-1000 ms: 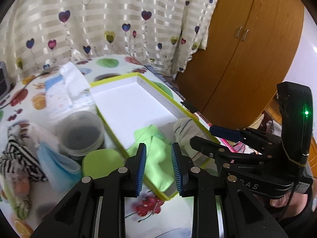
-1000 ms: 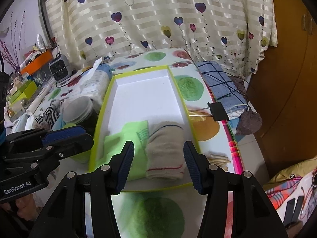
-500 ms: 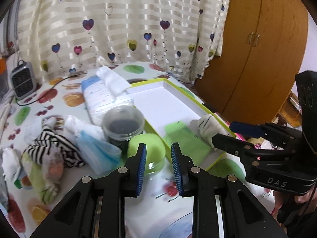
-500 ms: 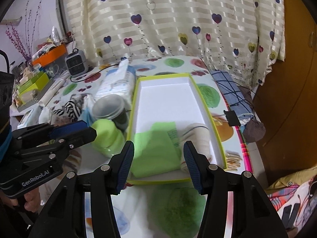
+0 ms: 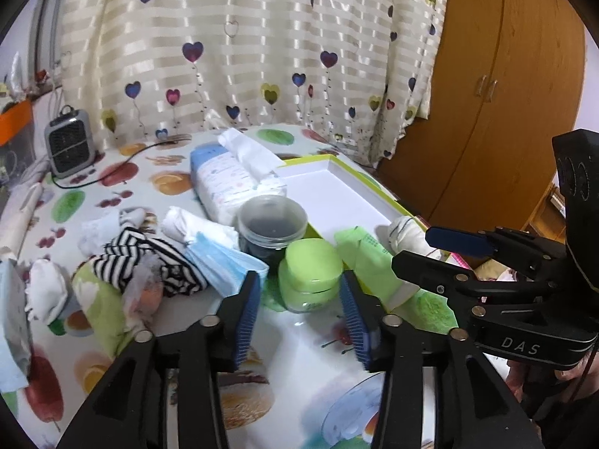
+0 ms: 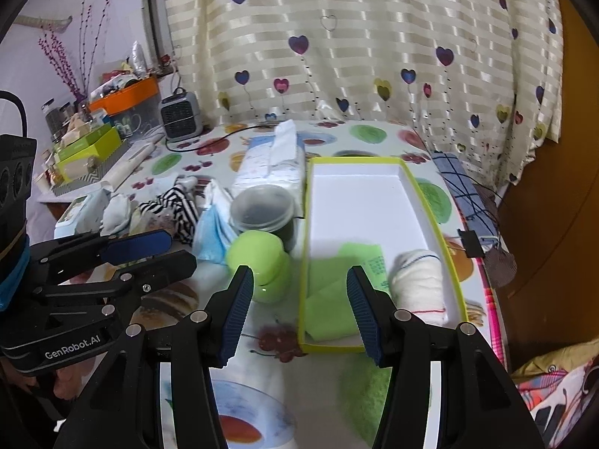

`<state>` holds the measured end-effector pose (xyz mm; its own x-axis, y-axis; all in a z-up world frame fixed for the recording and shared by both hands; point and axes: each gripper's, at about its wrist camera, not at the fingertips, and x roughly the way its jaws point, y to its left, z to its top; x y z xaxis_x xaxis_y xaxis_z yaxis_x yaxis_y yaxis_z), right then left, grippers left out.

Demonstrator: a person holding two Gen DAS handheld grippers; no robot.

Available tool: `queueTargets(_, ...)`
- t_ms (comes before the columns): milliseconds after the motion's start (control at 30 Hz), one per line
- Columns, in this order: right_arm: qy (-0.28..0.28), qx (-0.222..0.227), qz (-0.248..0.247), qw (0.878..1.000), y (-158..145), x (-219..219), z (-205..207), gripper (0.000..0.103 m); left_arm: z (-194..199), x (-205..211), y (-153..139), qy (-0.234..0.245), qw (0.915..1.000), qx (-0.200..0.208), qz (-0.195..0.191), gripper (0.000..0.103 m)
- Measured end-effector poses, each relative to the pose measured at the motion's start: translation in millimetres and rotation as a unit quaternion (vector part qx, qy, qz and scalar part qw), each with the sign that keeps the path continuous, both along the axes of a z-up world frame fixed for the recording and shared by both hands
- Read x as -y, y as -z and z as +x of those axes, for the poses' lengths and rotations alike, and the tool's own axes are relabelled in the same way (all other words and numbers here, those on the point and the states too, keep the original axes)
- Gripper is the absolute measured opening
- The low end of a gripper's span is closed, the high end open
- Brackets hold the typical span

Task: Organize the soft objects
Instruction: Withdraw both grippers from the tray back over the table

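The worktop (image 5: 179,340), covered in a fruit-print cloth, carried a long white tray with a yellow-green rim (image 6: 378,194), where two soft items already lay at the near end: a folded green cloth (image 6: 337,292) and, just beside it, a rolled white sock (image 6: 419,284). Left of the tray sat a tissue pack (image 5: 232,187), a clear tub with dark contents (image 5: 271,224) and a green-lidded jar (image 5: 310,273), and further left a loose heap still waited: a striped black-and-white sock (image 5: 146,262), a blue face mask (image 5: 224,265) and some white socks (image 5: 45,292). The left hand-held gripper (image 5: 297,310) stood wide with nothing between its pads, its jaws having just been opening; the right hand-held gripper (image 6: 299,307) was likewise parted and empty. The risk from here seemed to be that a reach toward the heap would knock the jar or tub, which stood between the gripper and the mask, or that the tangled heap would let one pinch drag several pieces together. Compared with a second earlier, both views had drawn back from the tray, so the heap filled more of the left view, and the left jaws stood far wider than before.
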<state>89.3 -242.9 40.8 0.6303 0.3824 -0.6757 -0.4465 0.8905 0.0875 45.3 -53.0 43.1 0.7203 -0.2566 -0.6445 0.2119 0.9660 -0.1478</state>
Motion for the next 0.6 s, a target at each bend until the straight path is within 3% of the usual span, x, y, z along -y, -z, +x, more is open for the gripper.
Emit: queueTargets(600, -0.038, -0.002, 0.001, 0.999, 0, -27, -14, 0.057, -21, -30, 3, -0.058, 0.9983, 0.001, -0.001, 0.051)
